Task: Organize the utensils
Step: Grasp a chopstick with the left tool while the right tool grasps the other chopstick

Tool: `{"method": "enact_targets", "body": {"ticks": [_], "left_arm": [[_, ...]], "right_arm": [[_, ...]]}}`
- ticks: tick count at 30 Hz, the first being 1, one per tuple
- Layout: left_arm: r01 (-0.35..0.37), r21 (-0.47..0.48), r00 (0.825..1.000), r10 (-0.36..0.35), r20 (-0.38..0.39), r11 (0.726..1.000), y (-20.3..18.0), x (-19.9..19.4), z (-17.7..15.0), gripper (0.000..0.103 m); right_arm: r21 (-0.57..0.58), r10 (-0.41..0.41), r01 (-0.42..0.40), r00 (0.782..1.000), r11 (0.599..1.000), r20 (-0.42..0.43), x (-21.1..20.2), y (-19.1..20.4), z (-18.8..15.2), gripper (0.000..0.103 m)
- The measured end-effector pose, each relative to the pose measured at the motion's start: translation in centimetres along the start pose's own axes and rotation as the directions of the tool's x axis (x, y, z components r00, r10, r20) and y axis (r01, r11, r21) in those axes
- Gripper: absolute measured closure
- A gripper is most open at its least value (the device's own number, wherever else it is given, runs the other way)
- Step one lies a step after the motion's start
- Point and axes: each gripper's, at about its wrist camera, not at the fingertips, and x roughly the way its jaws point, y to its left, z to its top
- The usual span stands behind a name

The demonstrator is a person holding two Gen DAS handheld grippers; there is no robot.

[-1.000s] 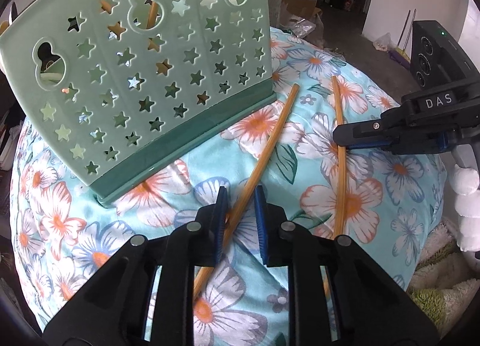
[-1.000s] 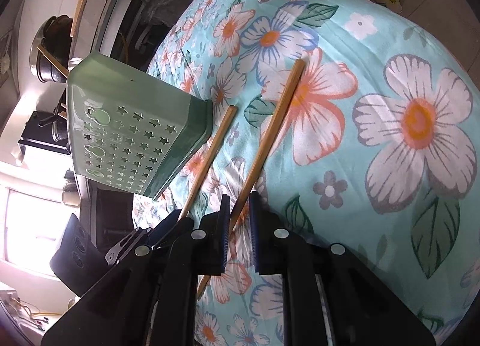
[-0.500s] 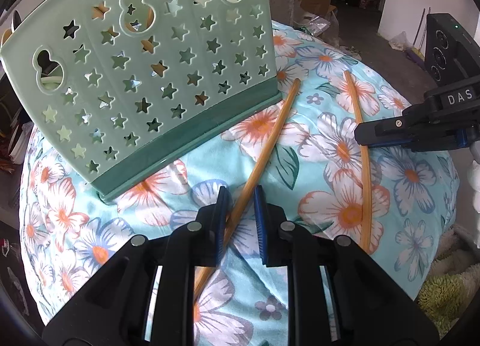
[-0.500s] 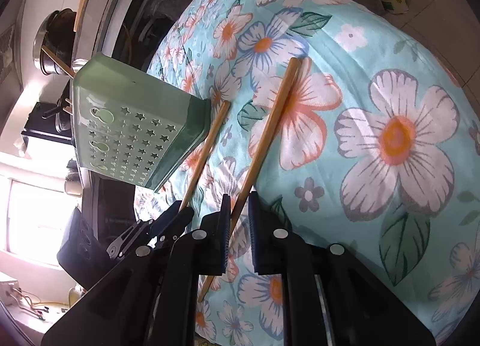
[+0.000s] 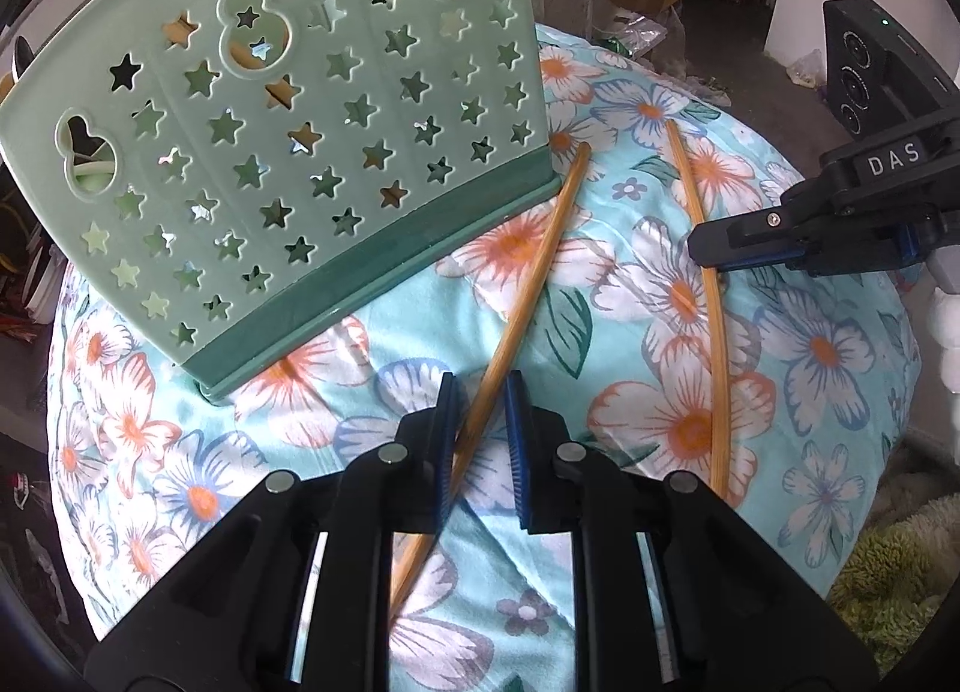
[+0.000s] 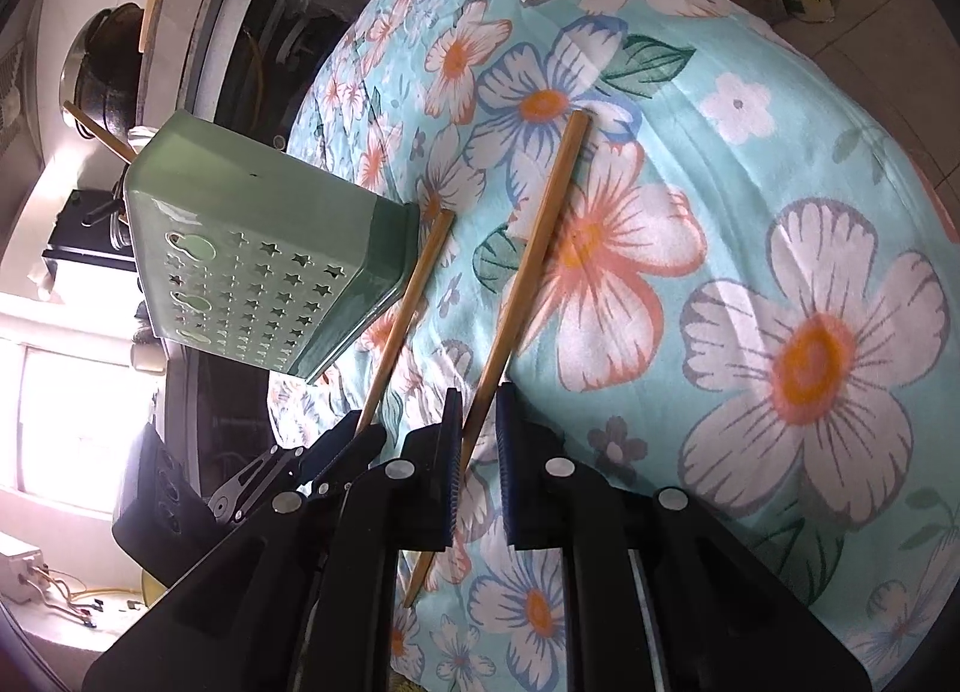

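Across a rounded surface covered in turquoise floral cloth (image 5: 810,344), everything I am working with lies spread out. I cannot tell what is under the cloth. Biggest on it is the green utensil holder (image 5: 288,152), a plastic caddy with star-shaped and gourd-shaped cutouts and a darker green base; it sits tilted toward the far left side in my left wrist view, and wooden sticks poke out of its top edge. My right wrist view shows the same holder (image 6: 264,248) from its side.

Next down in size are my two tools. My left gripper (image 5: 482,452) sits low over the cloth with its blue-padded jaws slightly apart, one on each side of the left chopstick (image 5: 528,284). A gap shows on either side of the wood, so I read this gripper as not yet clamped. My right gripper (image 6: 477,452) straddles the right chopstick (image 6: 528,248) the same way, pads near it with slivers of daylight showing, so again parted and not pinching. From the left camera I also see the right gripper (image 5: 708,245) reaching in from the side over the right chopstick (image 5: 702,248).

Smallest are the chopsticks themselves. Both lie flat on the cloth, well apart at the near ends. The left one's far tip ends just beside the holder's dark base, and the other rests further right.
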Motion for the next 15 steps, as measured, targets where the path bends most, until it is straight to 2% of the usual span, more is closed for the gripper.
{"method": "enact_targets", "body": {"ticks": [4,7,9,11,15], "left_arm": [[0.060,-0.033,0.997,-0.061,-0.036,0.998,-0.1,-0.5,0.0,0.090],[0.116,-0.063,0.992,-0.119,-0.043,0.991,0.4,-0.9,0.4,0.084],[0.138,-0.071,0.989,-0.141,-0.034,0.988,0.6,-1.2,0.7,0.074],[0.150,-0.058,0.988,-0.151,-0.016,0.987,0.7,-1.6,1.1,0.074],[0.177,-0.019,0.984,-0.177,0.012,0.984,0.0,-1.4,2.3,0.074]], "right_arm": [[0.001,-0.008,0.008,1.000,1.000,0.004,0.2,0.1,-0.1,0.092],[-0.003,-0.017,0.017,1.000,1.000,0.001,0.0,0.2,-0.1,0.092],[-0.003,-0.022,0.022,1.000,1.000,-0.003,-0.1,0.3,-0.1,0.090],[0.000,-0.036,0.036,0.999,0.999,0.001,-0.5,0.5,0.0,0.090],[0.003,-0.074,0.074,0.996,0.997,0.041,-1.5,0.7,0.4,0.082]]}}
